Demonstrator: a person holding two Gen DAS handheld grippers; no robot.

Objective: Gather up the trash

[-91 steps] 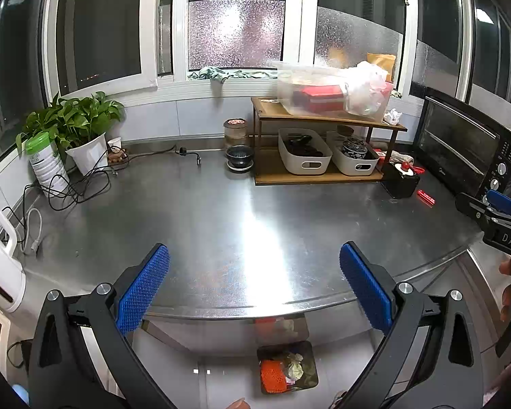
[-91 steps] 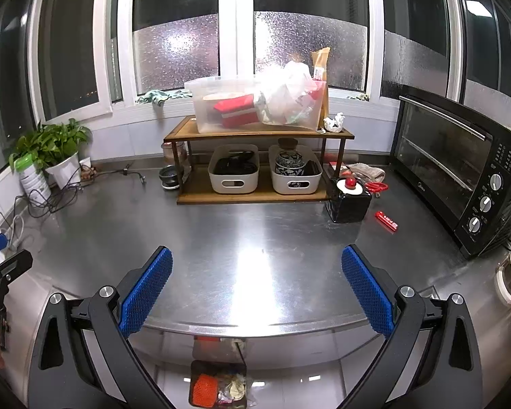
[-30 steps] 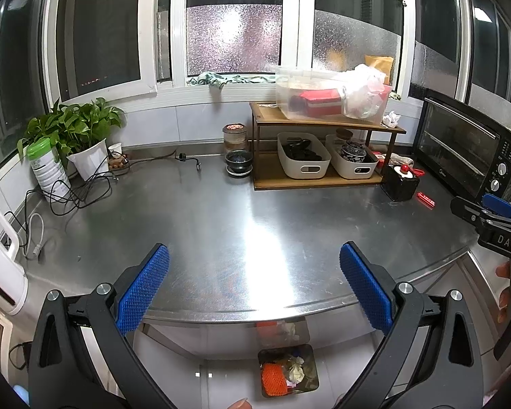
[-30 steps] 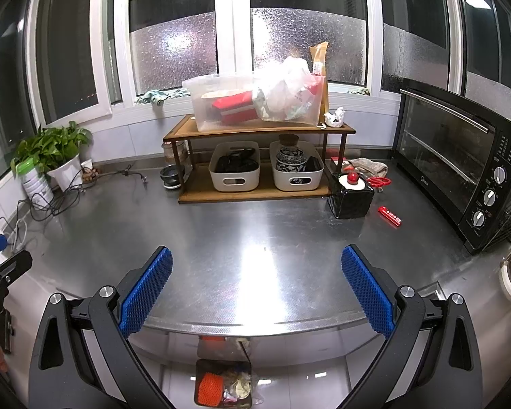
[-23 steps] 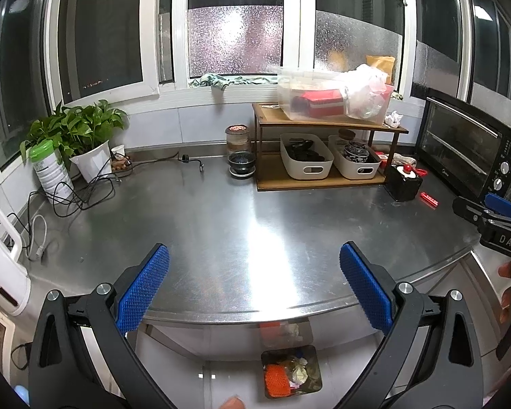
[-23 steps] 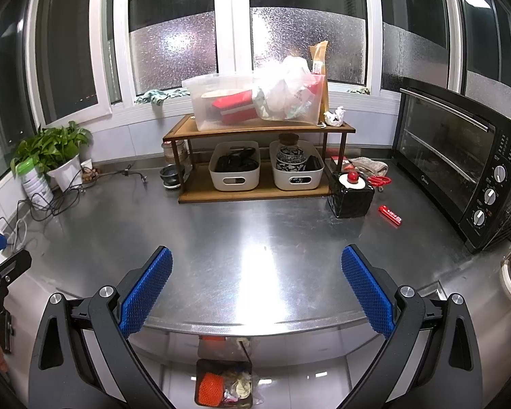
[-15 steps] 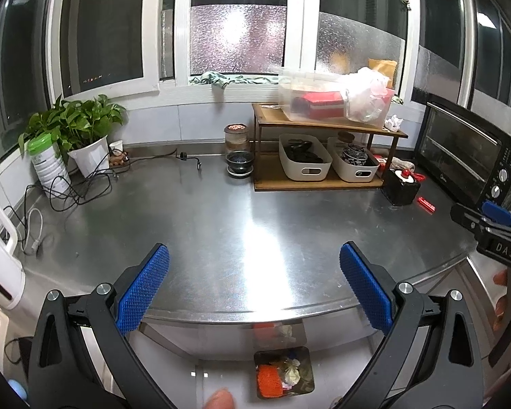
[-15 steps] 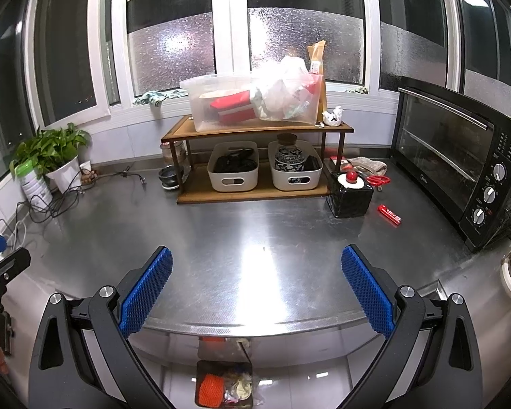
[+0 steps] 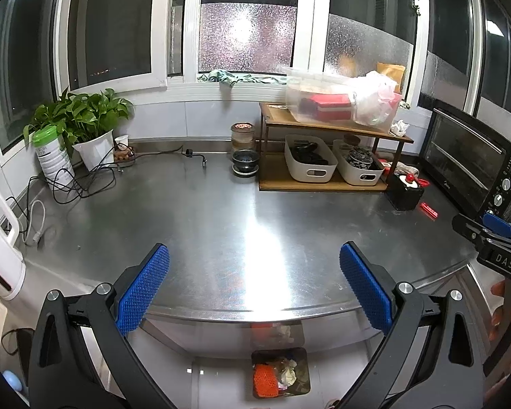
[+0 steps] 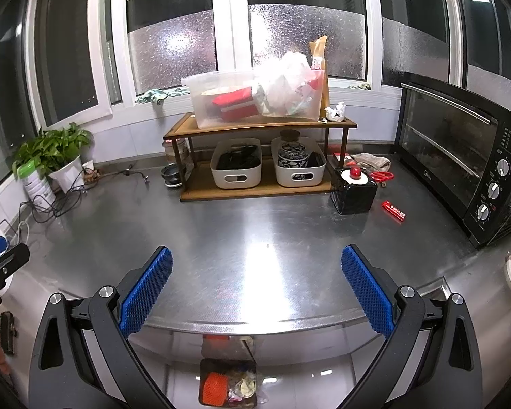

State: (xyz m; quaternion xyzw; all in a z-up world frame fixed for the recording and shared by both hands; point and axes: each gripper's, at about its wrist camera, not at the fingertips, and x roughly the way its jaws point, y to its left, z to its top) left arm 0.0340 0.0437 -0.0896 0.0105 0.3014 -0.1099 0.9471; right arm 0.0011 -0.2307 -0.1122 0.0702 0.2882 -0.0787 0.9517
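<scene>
Fingers on both of your grippers stand wide apart and hold nothing. Your left gripper [image 9: 253,281] and right gripper [image 10: 255,283] hang side by side above the near edge of a stainless steel tabletop [image 10: 255,231], each pair of blue ribbed pads framing bare metal.

Take the wooden two-tier rack [image 10: 259,156] at the back of the tabletop as your landmark. On its top shelf, right of a clear plastic storage box [image 10: 242,102], sits a crumpled white paper wad [image 10: 335,110]; this looks like the most obvious piece of trash left. Right of the rack, in front of a black toaster oven [image 10: 460,156], a small red flat packet [image 10: 393,213] lies on the metal just beside a black cube-shaped holder [image 10: 354,192]. Whether the packet is trash cannot be told from here. Red scissors [image 10: 381,175] and a folded cloth [image 10: 371,162] lie behind the holder. Far left of the rack stands a potted plant [image 9: 85,122] among tangled cables.

Well forward of the rack, on the floor below the tabletop's near edge, a small dark trash bin [image 10: 228,387] already holds an orange mesh item and crumpled scraps. It sits directly beneath your grippers, probably so that collected pieces can be dropped straight down.

Judging by the empty grippers pulled back over the bin, you are between pickups. The paper wad would call for a long reach with the right gripper, and a light pinch, since crumpled paper gives easily.
</scene>
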